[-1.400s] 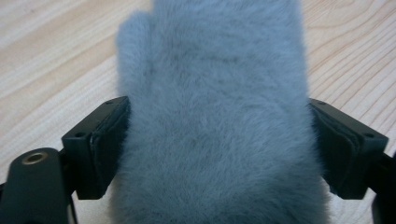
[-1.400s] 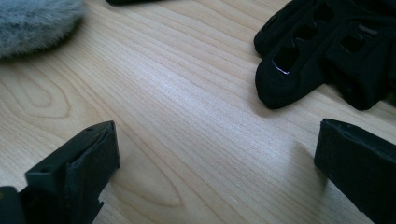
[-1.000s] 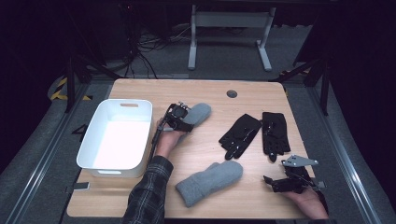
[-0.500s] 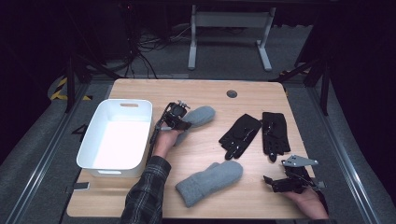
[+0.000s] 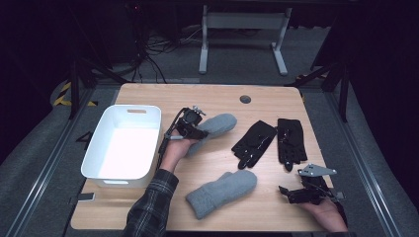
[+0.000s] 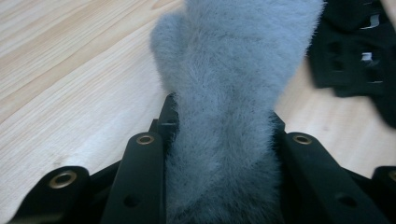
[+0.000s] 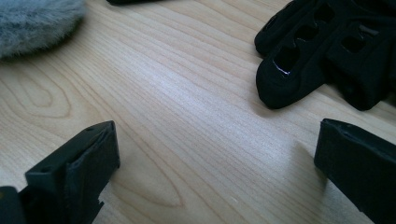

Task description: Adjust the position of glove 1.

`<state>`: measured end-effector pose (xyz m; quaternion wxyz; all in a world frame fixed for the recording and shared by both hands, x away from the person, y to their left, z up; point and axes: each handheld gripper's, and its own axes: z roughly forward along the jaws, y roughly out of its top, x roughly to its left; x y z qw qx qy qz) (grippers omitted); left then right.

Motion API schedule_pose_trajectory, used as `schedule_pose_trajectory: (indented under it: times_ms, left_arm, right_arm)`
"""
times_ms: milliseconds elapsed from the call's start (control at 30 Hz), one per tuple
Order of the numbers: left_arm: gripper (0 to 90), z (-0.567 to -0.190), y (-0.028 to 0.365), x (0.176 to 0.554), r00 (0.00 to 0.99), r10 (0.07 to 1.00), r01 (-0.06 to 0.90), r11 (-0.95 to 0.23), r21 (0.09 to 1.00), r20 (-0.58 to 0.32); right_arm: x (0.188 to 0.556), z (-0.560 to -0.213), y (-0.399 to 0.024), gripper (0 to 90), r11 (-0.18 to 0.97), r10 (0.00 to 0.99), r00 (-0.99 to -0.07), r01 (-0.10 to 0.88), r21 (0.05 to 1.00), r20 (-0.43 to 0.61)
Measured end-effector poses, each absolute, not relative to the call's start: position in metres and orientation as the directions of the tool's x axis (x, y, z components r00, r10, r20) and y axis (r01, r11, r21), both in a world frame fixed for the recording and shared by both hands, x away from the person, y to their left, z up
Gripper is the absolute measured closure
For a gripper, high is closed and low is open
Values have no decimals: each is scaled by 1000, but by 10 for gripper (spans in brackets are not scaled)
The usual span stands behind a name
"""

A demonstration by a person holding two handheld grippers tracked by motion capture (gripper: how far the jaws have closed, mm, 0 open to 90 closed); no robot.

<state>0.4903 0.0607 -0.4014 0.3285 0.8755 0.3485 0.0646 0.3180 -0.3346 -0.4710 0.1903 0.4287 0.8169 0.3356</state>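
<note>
Left to right across the table (image 5: pixel 276 96). A white bin (image 5: pixel 104 174) stands empty just left of the left gripper (image 5: pixel 196 129). That gripper has just been closing and is clamped on the cuff end of a grey mitten (image 5: pixel 217 124); in the left gripper view the fur (image 6: pixel 224 121) is squeezed between both jaws and runs straight ahead of them, its far end over the wood. The mitten's tip points away from the gripper toward the two black gloves (image 5: pixel 271 140) lying beyond it. A second grey mitten (image 5: pixel 222 192) lies flat near the front edge, between the two grippers, untouched. The right gripper (image 5: pixel 291 193) rests at the front right with its jaws wide apart and nothing between them; in the right gripper view a black glove (image 7: pixel 327 51) lies ahead and to the right of the jaws, clear of them.

Judged progress: early. One mitten is gripped but not yet in the bin; the other mitten and both gloves remain on the table
</note>
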Motion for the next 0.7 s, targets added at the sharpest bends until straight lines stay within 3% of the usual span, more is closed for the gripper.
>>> schedule_pose_trajectory:
  times_ms: [700]
  left_arm:
    - [650,-365,50,416,817,543,530,-574,625,-194]
  right_arm:
    - [318,-471,-335,4,407,828,-560,573,711,-23]
